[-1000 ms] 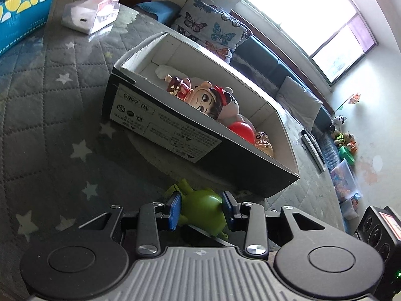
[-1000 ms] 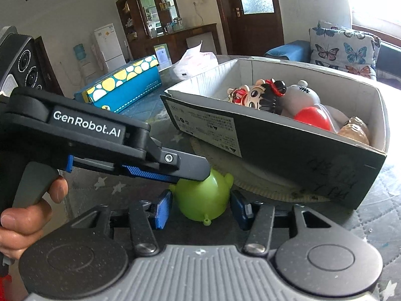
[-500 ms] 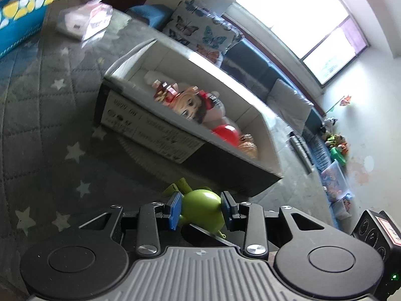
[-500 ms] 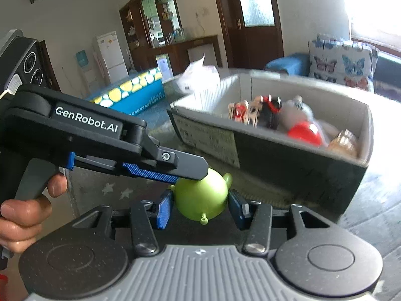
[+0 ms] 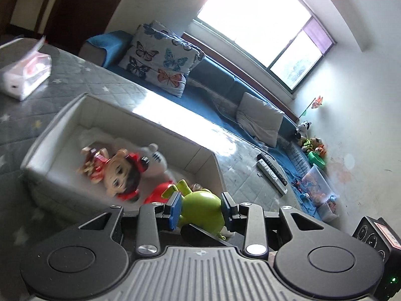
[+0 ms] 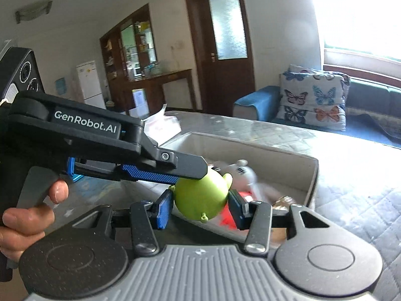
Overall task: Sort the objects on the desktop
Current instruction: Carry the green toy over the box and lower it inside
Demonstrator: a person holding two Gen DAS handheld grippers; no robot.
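A green round toy with small ears [image 5: 201, 209] hangs above the open cardboard box [image 5: 50, 130], near its right end. My left gripper [image 5: 199, 208] is shut on it, blue pads on both sides. In the right wrist view my right gripper [image 6: 200, 209] also presses its pads against the green toy [image 6: 200, 197], and a finger of the left gripper [image 6: 180, 166] lies across the toy's top. Inside the box lie a big-headed doll [image 5: 120, 173], a white plush [image 5: 156, 155] and a red ball [image 5: 158, 193]. The box rim [image 6: 275, 153] sits just behind the toy.
The box stands on a grey quilted star-patterned table [image 5: 100, 82]. A tissue pack [image 5: 25, 75] lies at the far left and a remote control [image 5: 272, 173] at the far right. A blue sofa with a butterfly cushion [image 5: 160, 60] runs behind. A hand [image 6: 25, 215] holds the left gripper's handle.
Both grippers have risen with the green toy, from the table in front of the box up to over the box's open top. The box now appears from above.
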